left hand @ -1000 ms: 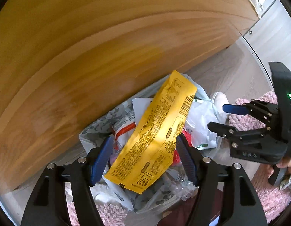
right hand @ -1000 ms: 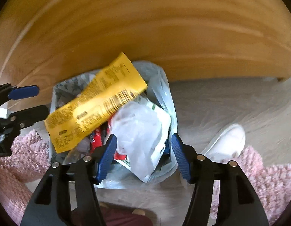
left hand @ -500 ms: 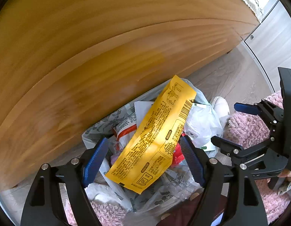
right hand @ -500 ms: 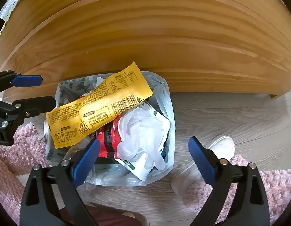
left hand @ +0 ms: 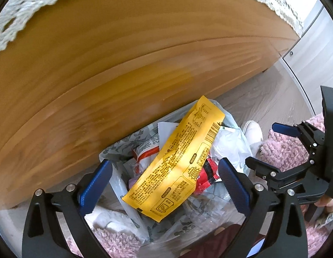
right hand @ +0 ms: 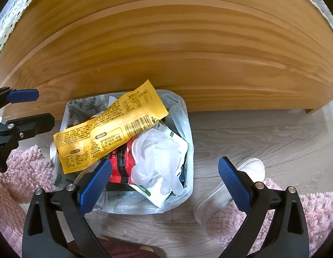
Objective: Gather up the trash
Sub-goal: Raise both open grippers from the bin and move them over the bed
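We hover over the full trash bag (right hand: pixel 183 120).
Our left gripper (left hand: pixel 166 178), just widened, and right gripper (right hand: pixel 164 178) both gape empty above the yellow wrapper (right hand: pixel 106 129).

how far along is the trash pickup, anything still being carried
Mostly done: the yellow wrapper, a red packet and a white glove lie in the lined bin. Nothing is in hand: the left gripper and right gripper both hang open and empty, jaws just widened.

Yellow wrapper (right hand: pixel 110 126) tops the bin bag (right hand: pixel 185 124) (right gripper (right hand: pixel 165 179) gaping).
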`<control>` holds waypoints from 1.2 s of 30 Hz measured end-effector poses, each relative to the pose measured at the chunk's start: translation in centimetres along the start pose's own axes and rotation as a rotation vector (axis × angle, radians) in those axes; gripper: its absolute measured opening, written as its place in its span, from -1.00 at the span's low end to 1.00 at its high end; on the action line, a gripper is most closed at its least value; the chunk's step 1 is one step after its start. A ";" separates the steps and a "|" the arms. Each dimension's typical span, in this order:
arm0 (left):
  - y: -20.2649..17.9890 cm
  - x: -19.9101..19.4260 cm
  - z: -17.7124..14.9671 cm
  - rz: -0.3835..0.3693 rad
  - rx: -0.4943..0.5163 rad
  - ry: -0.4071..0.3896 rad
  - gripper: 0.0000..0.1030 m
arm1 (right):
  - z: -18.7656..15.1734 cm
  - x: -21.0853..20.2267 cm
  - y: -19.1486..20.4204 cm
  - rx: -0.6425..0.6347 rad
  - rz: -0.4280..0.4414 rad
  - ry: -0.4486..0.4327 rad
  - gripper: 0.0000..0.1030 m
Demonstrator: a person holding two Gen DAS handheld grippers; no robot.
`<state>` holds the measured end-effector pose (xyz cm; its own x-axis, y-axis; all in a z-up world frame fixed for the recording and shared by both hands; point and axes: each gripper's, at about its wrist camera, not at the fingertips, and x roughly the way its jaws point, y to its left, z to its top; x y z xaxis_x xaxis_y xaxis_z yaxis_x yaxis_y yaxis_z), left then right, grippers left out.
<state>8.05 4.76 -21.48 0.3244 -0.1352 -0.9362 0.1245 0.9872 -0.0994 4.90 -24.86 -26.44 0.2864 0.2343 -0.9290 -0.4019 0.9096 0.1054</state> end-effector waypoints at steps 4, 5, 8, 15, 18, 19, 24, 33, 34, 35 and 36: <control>0.1 -1.0 -0.1 -0.008 -0.029 -0.030 0.85 | 0.1 -0.8 -0.4 0.013 0.005 -0.026 0.84; 0.2 -1.2 -0.1 -0.008 -0.034 -0.037 0.85 | 0.1 -1.0 -0.5 0.016 0.007 -0.033 0.84; 0.2 -2.0 0.0 -0.007 -0.051 -0.063 0.85 | 0.2 -1.4 -0.5 0.019 0.011 -0.049 0.84; 0.1 -3.8 0.1 -0.009 -0.067 -0.153 0.85 | 0.6 -3.3 -0.1 -0.002 0.009 -0.118 0.84; -0.3 -4.8 0.3 -0.017 -0.053 -0.204 0.85 | 0.8 -4.1 0.1 -0.018 0.003 -0.154 0.84; -0.5 -5.4 0.3 -0.017 -0.044 -0.230 0.85 | 0.9 -4.4 0.1 -0.023 0.000 -0.166 0.84; -1.8 -7.7 0.2 0.020 0.010 -0.359 0.85 | 1.3 -6.3 -0.3 -0.029 -0.013 -0.241 0.84; -3.4 -10.6 0.3 0.036 0.071 -0.488 0.85 | 2.6 -11.2 -2.1 -0.008 0.004 -0.428 0.84; -3.4 -10.9 0.4 0.035 0.073 -0.502 0.85 | 2.7 -11.8 -2.4 -0.005 -0.003 -0.450 0.84; -3.5 -11.2 0.4 0.034 0.072 -0.512 0.85 | 2.9 -12.6 -2.7 -0.001 -0.012 -0.476 0.84; -3.5 -11.5 0.5 0.035 0.070 -0.523 0.85 | 3.1 -13.0 -3.0 0.003 -0.015 -0.491 0.84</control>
<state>4.31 2.83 -10.21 0.7521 -0.1436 -0.6432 0.1615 0.9864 -0.0313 5.09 -29.59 -13.60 0.6688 0.3547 -0.6533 -0.3926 0.9148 0.0948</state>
